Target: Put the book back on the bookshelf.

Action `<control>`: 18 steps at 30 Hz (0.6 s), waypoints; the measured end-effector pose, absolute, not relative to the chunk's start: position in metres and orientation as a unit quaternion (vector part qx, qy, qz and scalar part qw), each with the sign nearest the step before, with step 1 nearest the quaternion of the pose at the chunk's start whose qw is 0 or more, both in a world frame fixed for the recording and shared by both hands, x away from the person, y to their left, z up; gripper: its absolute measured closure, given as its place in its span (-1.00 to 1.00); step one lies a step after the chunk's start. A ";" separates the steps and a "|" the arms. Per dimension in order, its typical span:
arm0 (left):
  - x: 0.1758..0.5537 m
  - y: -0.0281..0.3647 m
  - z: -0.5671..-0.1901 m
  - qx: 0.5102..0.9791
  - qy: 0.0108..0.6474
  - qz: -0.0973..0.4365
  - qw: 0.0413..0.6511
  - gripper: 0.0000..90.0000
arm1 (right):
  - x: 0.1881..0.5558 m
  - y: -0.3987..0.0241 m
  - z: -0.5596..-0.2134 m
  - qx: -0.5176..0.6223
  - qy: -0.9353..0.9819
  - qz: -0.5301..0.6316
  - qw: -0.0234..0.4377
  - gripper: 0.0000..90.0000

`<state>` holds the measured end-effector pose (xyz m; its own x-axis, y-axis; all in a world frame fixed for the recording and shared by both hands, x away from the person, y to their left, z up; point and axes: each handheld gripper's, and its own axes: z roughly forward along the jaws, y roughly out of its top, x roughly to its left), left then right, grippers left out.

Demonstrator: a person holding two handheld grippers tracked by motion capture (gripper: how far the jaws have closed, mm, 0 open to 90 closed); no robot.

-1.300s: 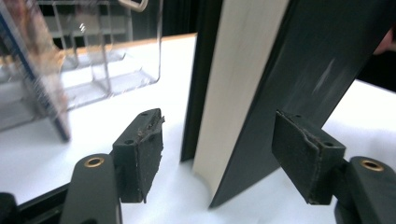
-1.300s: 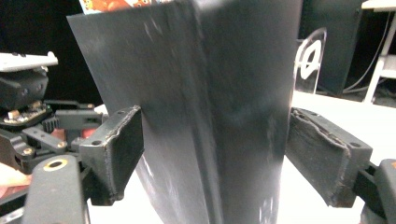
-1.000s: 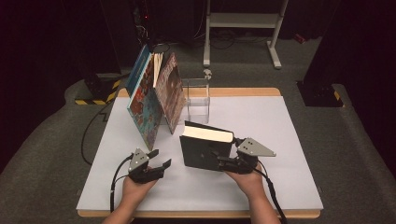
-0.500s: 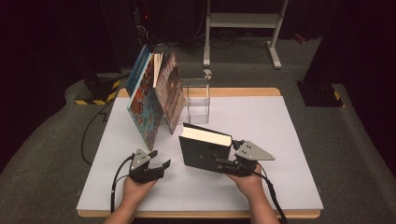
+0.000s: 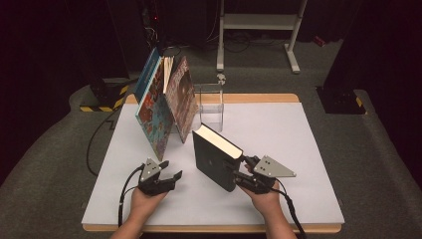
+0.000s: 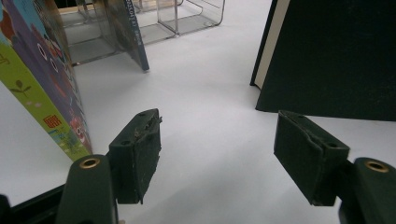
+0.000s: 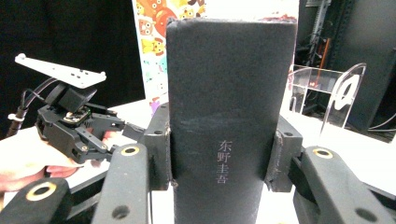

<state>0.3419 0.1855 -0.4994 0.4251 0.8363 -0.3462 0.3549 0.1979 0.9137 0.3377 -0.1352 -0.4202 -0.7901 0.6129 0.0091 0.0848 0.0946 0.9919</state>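
Stood upright at centre of the high view on the table: black book, its spine clamped by the right gripper after the jaws had just closed in. Rested lower left with jaws apart, holding nothing: left gripper. Leaned above it at upper left: picture books, beside a clear stand.

Dark room, grey carpet floor, white metal stand

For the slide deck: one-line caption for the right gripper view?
Right hand-held gripper, jaws just closing, clamps the spine of an upright black hardcover book; left hand-held gripper waits open beside it.
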 end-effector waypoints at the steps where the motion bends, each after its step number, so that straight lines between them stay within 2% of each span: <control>1: 0.342 0.185 -0.499 0.600 0.496 0.203 0.594 -0.29 | 0.337 -0.135 -0.420 0.246 0.708 0.626 0.212 0.21; 7: 0.342 0.186 -0.499 0.601 0.496 0.202 0.593 -0.29 | 0.338 -0.134 -0.422 0.266 0.692 0.636 0.216 0.22; 11: 0.342 0.186 -0.499 0.601 0.497 0.202 0.593 -0.29 | 0.335 -0.132 -0.420 0.277 0.679 0.632 0.252 0.22; 18: 0.342 0.186 -0.499 0.602 0.496 0.202 0.591 -0.29 | 0.336 -0.144 -0.415 0.307 0.651 0.632 0.286 0.22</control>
